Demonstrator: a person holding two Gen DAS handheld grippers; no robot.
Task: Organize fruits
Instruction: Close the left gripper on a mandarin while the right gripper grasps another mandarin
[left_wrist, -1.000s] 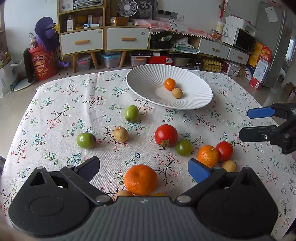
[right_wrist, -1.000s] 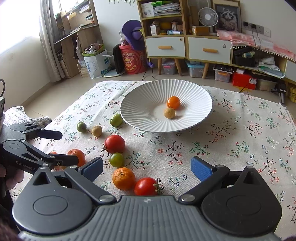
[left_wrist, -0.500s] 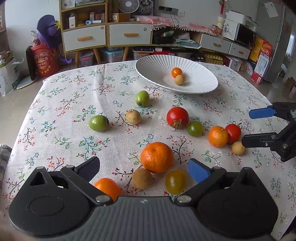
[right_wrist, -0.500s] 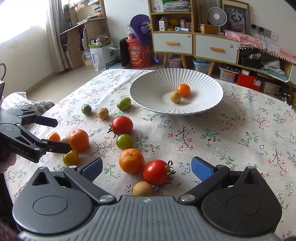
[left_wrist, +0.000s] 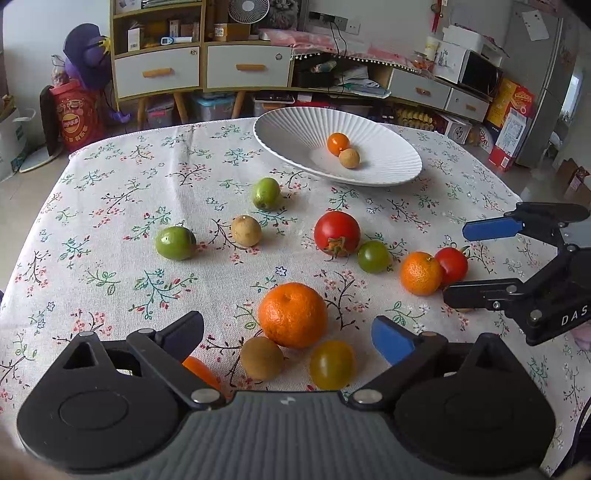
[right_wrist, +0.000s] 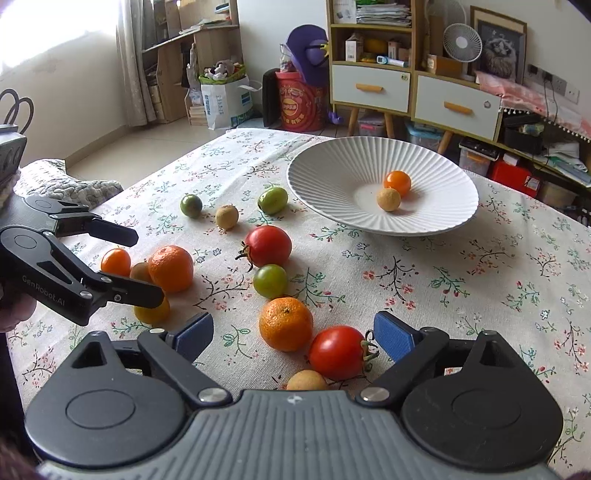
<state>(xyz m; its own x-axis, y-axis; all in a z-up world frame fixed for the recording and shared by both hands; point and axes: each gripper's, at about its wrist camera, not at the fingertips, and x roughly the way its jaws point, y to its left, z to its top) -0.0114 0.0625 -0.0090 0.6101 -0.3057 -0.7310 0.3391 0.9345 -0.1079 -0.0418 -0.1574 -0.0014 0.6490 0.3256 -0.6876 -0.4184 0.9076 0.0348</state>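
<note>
We judged the sorting barely begun. The white ribbed ceramic bowl (right_wrist: 436, 218) held only a small orange tomato (right_wrist: 397, 182) and a tan round fruit (right_wrist: 388, 199). The rest lay loose on the floral-clothed desk (left_wrist: 110, 206): large orange mandarin (left_wrist: 292, 314), big red tomato (left_wrist: 337, 233), green fruits, others. Our left tongs (left_wrist: 287, 332) gaped empty above the mandarin; our right tongs (right_wrist: 293, 334) gaped empty near a smaller mandarin (right_wrist: 285, 324) and a red stemmed tomato (right_wrist: 338, 352).

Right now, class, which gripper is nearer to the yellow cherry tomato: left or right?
Left. The left gripper is open right around the yellow cherry tomato; the right gripper sits further off, over another orange and red tomato.
</note>
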